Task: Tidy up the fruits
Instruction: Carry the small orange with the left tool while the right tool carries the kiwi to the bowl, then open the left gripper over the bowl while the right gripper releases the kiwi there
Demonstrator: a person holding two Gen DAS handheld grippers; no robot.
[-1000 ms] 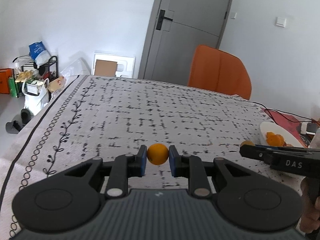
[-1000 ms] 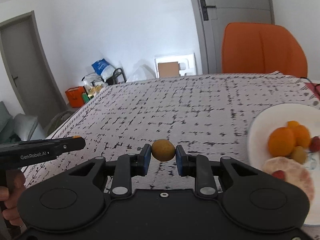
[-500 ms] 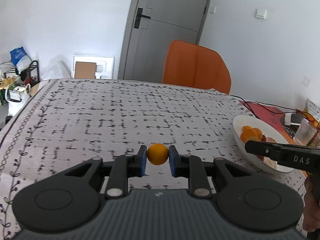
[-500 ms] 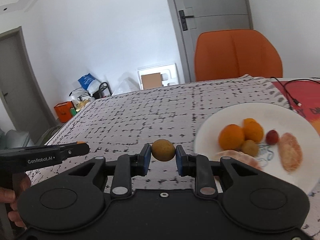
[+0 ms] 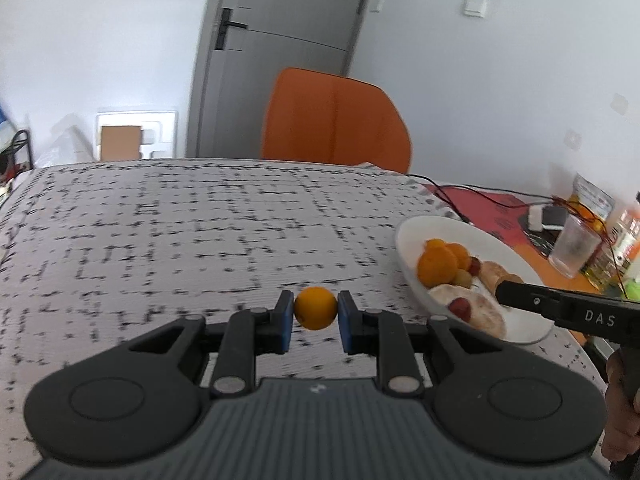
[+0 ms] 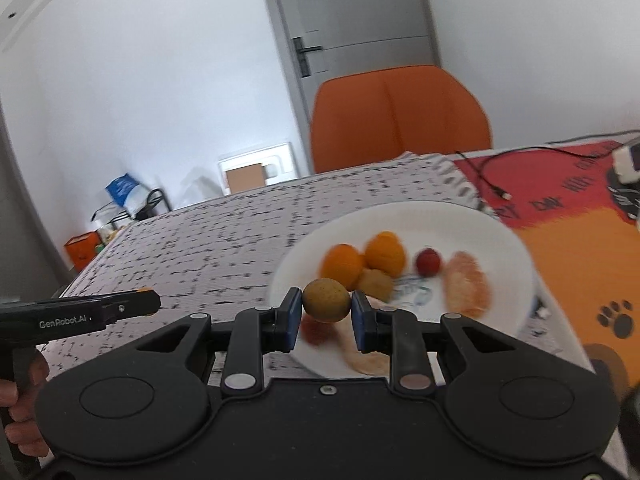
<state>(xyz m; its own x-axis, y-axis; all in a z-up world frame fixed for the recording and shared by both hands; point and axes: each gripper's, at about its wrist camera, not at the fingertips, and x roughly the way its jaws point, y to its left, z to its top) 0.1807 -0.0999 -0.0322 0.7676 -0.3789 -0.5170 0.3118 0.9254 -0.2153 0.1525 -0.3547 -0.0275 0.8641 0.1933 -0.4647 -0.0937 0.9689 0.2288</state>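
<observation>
Where the left wrist view looks forward, the left tongs (image 5: 316,314) are clamped on a small orange (image 5: 315,308), held between the blue pads (image 5: 285,322) above the patterned cloth of the counter (image 5: 160,232). Round fruit, no clear long axis. Wide bare cloth ahead and to the left, up to the counter's far edge by the orange chair (image 5: 335,118). White plate (image 5: 412,236) sits to the right, near the counter's right side; on it oranges (image 5: 437,266), a red fruit (image 5: 460,305) and pale pieces. Body of the right tool (image 5: 568,314) crosses over the plate's near rim. Glass (image 5: 574,246) and cables beyond the plate, apart from it.

Right wrist view: right tongs (image 6: 326,312) are closed on a brown-green fruit (image 6: 326,300), slightly wider than tall, long axis running pad to pad. It hangs over the near-left rim of the plate (image 6: 500,232). Plate contents blurred: two oranges (image 6: 343,266), a brownish fruit (image 6: 376,283), a red one (image 6: 429,262), a pale segment (image 6: 468,286). Bare plate surface at the far side and right. Red-orange mat (image 6: 580,240) to the plate's right. Left tool (image 6: 80,314) at far left, over the counter's left edge.
</observation>
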